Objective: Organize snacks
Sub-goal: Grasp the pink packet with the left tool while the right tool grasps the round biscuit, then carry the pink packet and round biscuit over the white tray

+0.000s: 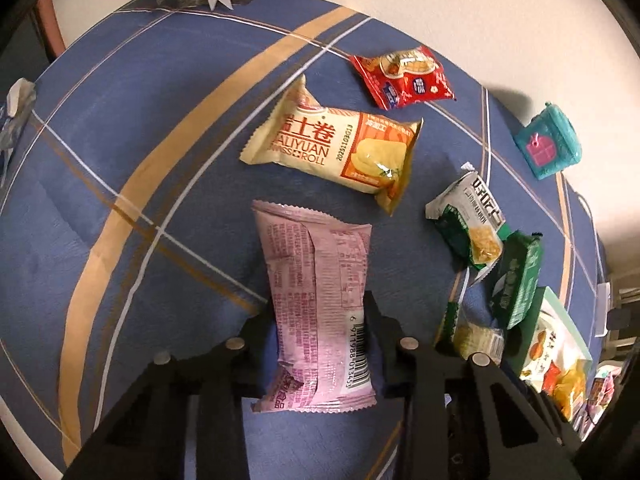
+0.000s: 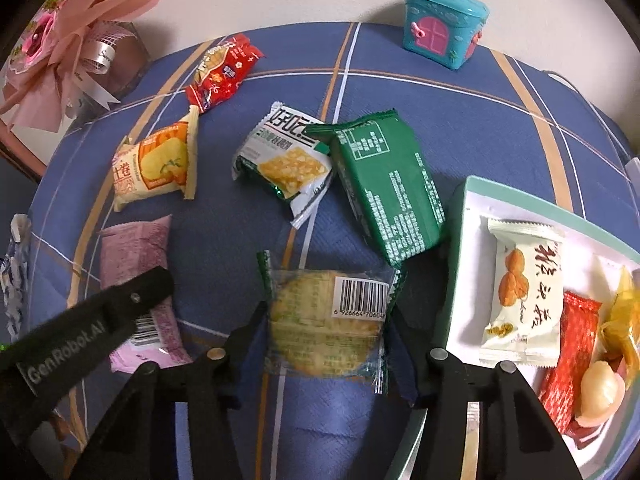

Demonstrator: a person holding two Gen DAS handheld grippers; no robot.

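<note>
My left gripper [image 1: 320, 320] has its fingers on both sides of a pink snack packet [image 1: 316, 300] lying barcode-up on the blue cloth; it also shows in the right wrist view [image 2: 136, 256]. My right gripper [image 2: 326, 320] has its fingers around a clear-wrapped round cracker packet [image 2: 326, 320]. A white tray [image 2: 472, 216] with several snacks stands to the right of it. A yellow Swiss roll packet [image 1: 340, 148], a red packet [image 1: 404, 76], a white-green packet [image 2: 284, 164] and a dark green packet [image 2: 388, 188] lie on the cloth.
A teal toy house box [image 2: 444, 24] stands at the far table edge by the wall. A pink ribboned gift bouquet [image 2: 68, 56] sits far left. Crumpled wrapping [image 1: 16, 120] lies at the left edge. The blue plaid tablecloth [image 1: 120, 140] covers a round table.
</note>
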